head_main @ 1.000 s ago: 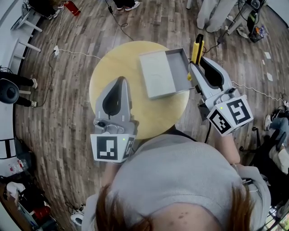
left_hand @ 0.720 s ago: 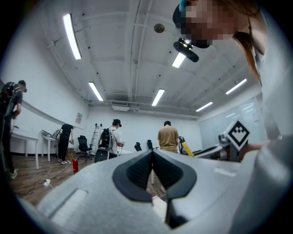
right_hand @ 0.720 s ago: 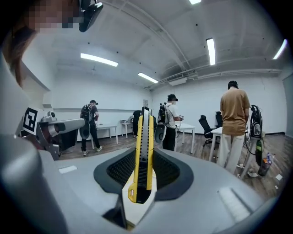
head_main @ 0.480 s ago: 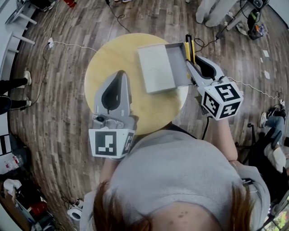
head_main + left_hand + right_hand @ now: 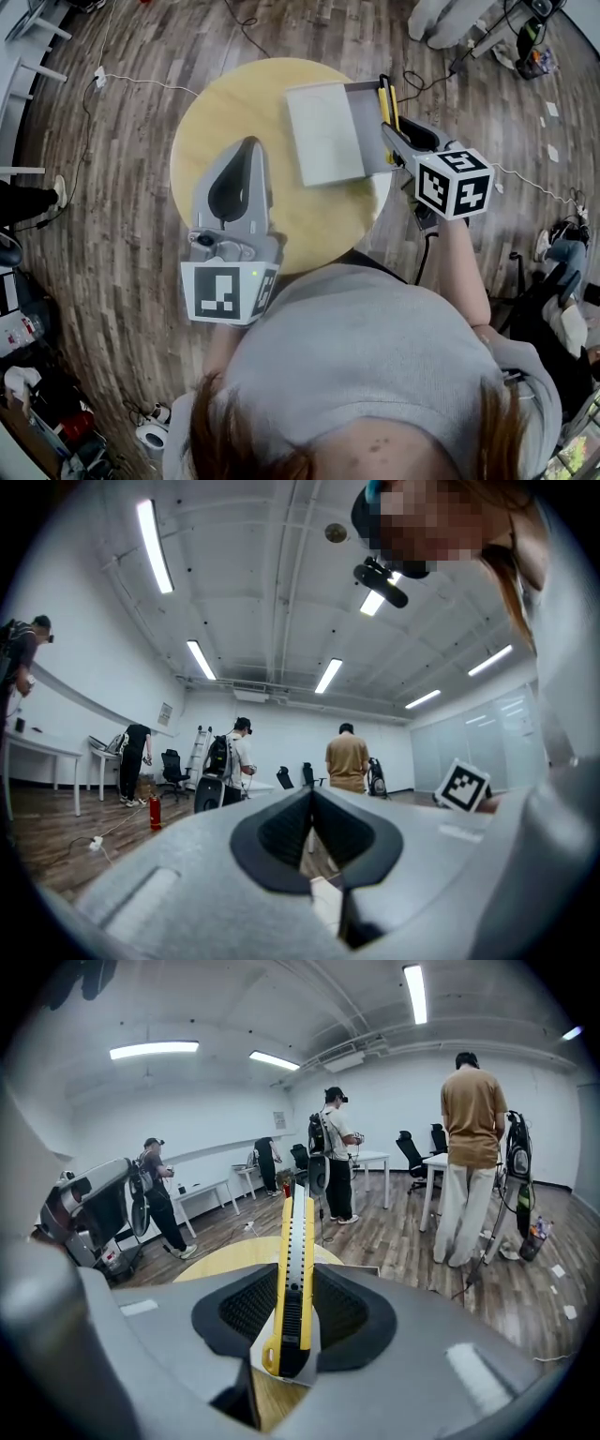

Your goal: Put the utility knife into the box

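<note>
The right tongs (image 5: 297,1271) grasp the yellow-and-black utility knife (image 5: 292,1227), which lies along the right wall of the open grey cardboard box (image 5: 364,127) on the round pale wooden surface (image 5: 225,112). The left tongs (image 5: 312,794) are clenched on nothing.

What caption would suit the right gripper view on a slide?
Right gripper clamps a yellow-and-black utility knife lengthwise between its jaws, with a round wooden table beyond.

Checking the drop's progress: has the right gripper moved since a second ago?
Yes. The right gripper, shut on the utility knife, has shifted leftward, from outside the box's right wall to over its open tray.
</note>
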A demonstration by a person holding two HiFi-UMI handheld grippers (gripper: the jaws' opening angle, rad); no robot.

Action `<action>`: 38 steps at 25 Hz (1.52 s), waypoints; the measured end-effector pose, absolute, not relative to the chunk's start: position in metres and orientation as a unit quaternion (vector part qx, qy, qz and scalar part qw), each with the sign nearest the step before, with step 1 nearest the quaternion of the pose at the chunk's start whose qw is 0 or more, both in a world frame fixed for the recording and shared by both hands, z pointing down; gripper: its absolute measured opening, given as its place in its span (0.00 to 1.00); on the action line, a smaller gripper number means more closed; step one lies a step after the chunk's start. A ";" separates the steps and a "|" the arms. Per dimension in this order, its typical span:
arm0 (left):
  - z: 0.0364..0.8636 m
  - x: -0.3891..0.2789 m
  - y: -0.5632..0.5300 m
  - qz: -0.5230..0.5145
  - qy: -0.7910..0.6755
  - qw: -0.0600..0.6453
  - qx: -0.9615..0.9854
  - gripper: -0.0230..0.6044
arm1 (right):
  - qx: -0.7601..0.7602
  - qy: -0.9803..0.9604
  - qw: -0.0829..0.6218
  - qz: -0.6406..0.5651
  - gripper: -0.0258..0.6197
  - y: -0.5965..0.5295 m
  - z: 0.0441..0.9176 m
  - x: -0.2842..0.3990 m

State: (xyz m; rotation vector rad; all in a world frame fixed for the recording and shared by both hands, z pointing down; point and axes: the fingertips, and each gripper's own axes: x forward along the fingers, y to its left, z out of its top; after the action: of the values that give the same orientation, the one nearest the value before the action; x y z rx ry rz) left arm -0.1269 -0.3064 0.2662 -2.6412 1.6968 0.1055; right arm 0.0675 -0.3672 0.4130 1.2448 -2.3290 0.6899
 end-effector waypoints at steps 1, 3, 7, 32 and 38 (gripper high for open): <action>0.266 -0.127 -0.307 0.034 0.540 0.000 -0.841 0.04 | 0.446 -0.832 0.208 0.254 0.23 -0.369 0.418 0.068; 0.267 -0.126 -0.307 0.033 0.539 0.000 -0.841 0.04 | 0.446 -0.827 0.217 0.264 0.23 -0.371 0.428 0.071; 0.268 -0.125 -0.309 0.032 0.540 0.000 -0.841 0.04 | 0.443 -0.817 0.222 0.294 0.23 -0.375 0.447 0.074; 0.272 -0.131 -0.326 0.030 0.555 -0.009 -0.831 0.04 | 0.412 -0.770 0.288 0.393 0.23 -0.396 0.524 0.082; 0.273 -0.138 -0.331 0.030 0.561 -0.011 -0.827 0.04 | 0.404 -0.765 0.302 0.400 0.23 -0.400 0.535 0.077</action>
State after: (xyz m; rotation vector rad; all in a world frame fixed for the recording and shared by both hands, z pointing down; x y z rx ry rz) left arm -0.1382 -0.3311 0.2727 -2.6168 1.7757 0.0944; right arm 0.0774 -0.4002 0.5353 1.0726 -2.0294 1.0616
